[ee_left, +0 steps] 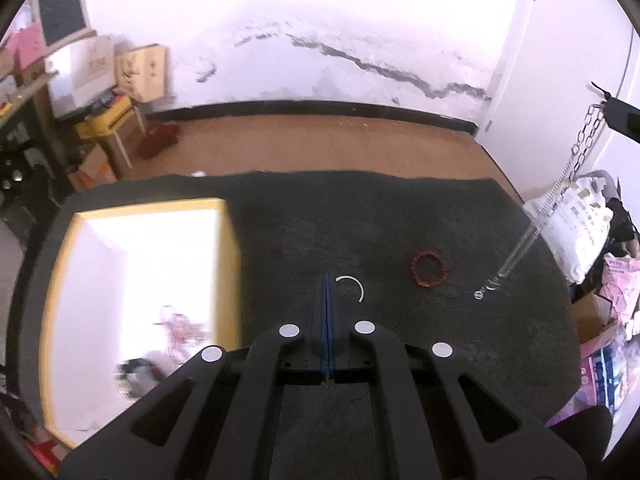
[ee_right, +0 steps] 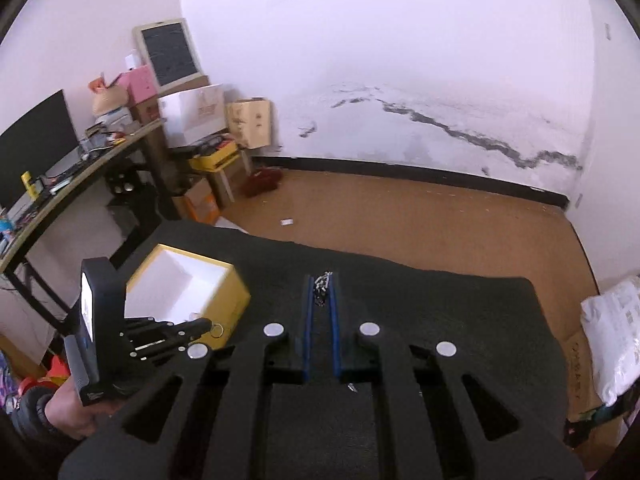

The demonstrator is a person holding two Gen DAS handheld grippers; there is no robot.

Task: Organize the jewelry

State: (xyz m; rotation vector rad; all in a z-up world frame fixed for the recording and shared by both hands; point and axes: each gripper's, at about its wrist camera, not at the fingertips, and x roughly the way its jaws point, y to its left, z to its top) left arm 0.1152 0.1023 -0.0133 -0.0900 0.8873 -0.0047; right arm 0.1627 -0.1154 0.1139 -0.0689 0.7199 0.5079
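My left gripper (ee_left: 327,278) is shut on a thin silver ring (ee_left: 353,286), held above the black mat (ee_left: 360,220) just right of the yellow box (ee_left: 140,280). The box has a white inside with pink jewelry (ee_left: 180,326) in it. A red bead bracelet (ee_left: 429,269) lies on the mat to the right. My right gripper (ee_right: 321,280) is shut on a silver chain (ee_right: 321,286), lifted high; the chain (ee_left: 560,196) hangs down with its end near the mat in the left wrist view. The left gripper (ee_right: 210,326) shows in the right wrist view near the box (ee_right: 188,288).
The mat (ee_right: 400,292) covers a table; brown floor lies beyond its far edge. A desk with a monitor (ee_right: 36,148) and stacked cartons (ee_right: 248,120) stand at the left. Bags and packets (ee_left: 576,220) lie off the mat's right edge.
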